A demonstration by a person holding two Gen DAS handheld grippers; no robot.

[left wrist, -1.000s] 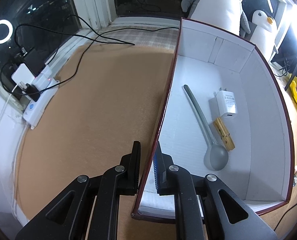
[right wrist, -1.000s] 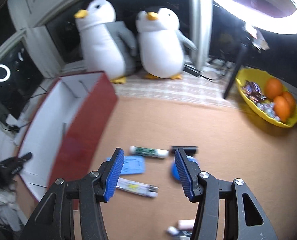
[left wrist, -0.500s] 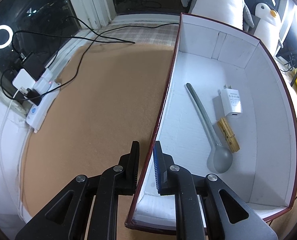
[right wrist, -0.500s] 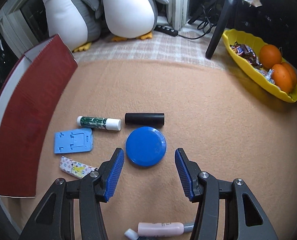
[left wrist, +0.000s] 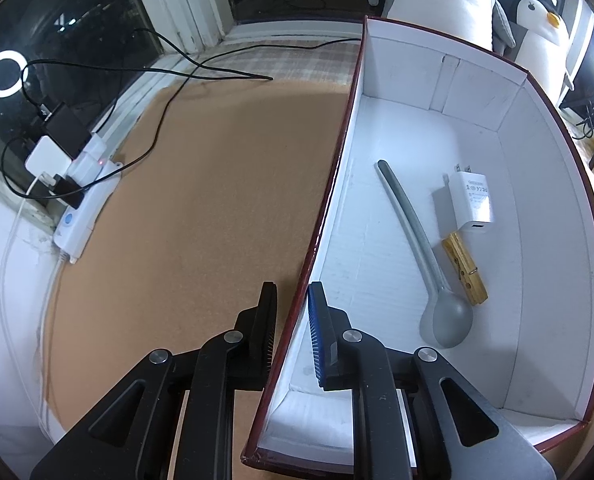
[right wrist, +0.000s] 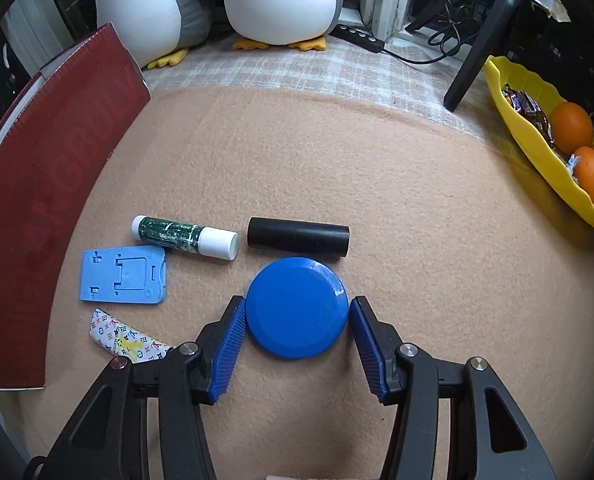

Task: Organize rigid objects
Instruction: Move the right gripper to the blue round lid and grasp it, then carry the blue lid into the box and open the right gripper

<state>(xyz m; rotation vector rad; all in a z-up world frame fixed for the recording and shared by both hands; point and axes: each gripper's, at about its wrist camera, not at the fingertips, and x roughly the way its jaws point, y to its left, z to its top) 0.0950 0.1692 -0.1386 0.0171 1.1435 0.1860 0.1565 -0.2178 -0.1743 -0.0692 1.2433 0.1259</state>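
The round blue plastic lid [right wrist: 296, 307] lies flat on the tan felt mat [right wrist: 377, 168], between the spread blue pads of the right gripper [right wrist: 296, 344] — neither pad pressing it. Just beyond it lies a black cylinder [right wrist: 298, 237]. The left gripper [left wrist: 291, 334] is clamped on the near left wall of the dark-red, white-lined cardboard box [left wrist: 473, 368] — a grey spoon [left wrist: 421, 248] lies inside.

Blue round disc [right wrist: 297, 307] flat on tan felt, just below black cylinder [right wrist: 298, 237]. Glue stick [right wrist: 185, 237], light-blue stand [right wrist: 123, 275] lying left. Red box [left wrist: 513, 208], white inside, holds grey spoon [left wrist: 425, 256], charger [left wrist: 475, 202], clothespin [left wrist: 465, 269].
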